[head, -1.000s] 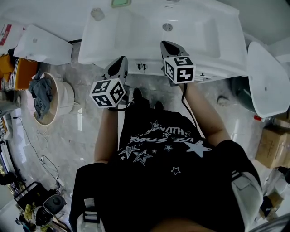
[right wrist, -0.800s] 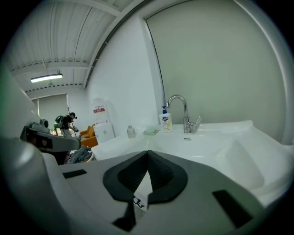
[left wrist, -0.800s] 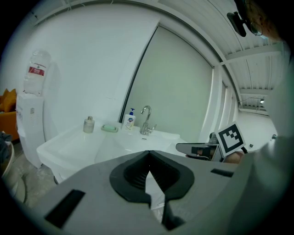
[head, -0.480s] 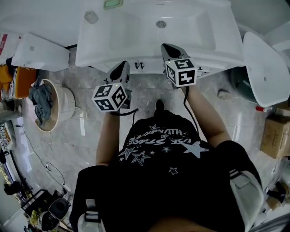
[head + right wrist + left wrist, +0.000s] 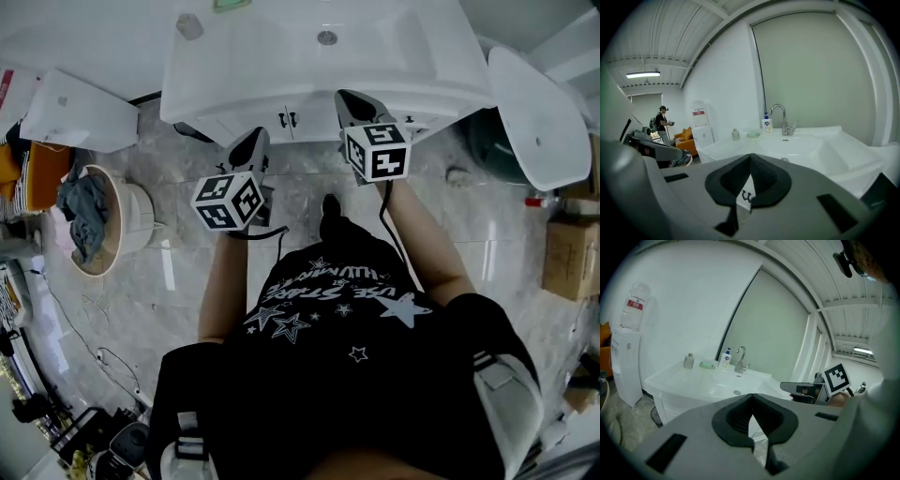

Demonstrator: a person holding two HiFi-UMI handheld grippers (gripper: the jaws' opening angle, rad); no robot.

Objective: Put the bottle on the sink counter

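1. Tongs on both sides are pressed together with nothing between them. The left tongs [image 5: 751, 404] and the right tongs [image 5: 750, 161] point toward the white sink counter [image 5: 670, 376], near its front edge, and hold nothing.
2. Bottle: the only small loose one in sight is a grey capped bottle [image 5: 689, 361]. It stands on the counter's rear left corner, near a green soap dish [image 5: 707, 364]. A pump soap bottle [image 5: 725, 358] stands further along, just beside the faucet [image 5: 740, 359]. I take the grey one as the task's thing, so it looks already placed, though I cannot be sure which bottle is meant.
3. Handling, as a judgement: it looks small, light and rigid, with smooth walls that may be slippery on a wet counter, and it would tip easily. The safest hold is across the middle of the body, below the cap, with the tongs coming in level.
4. Orientation: it stands upright, with its long axis vertical and its cap on top. It is too small to tell which way any label faces.
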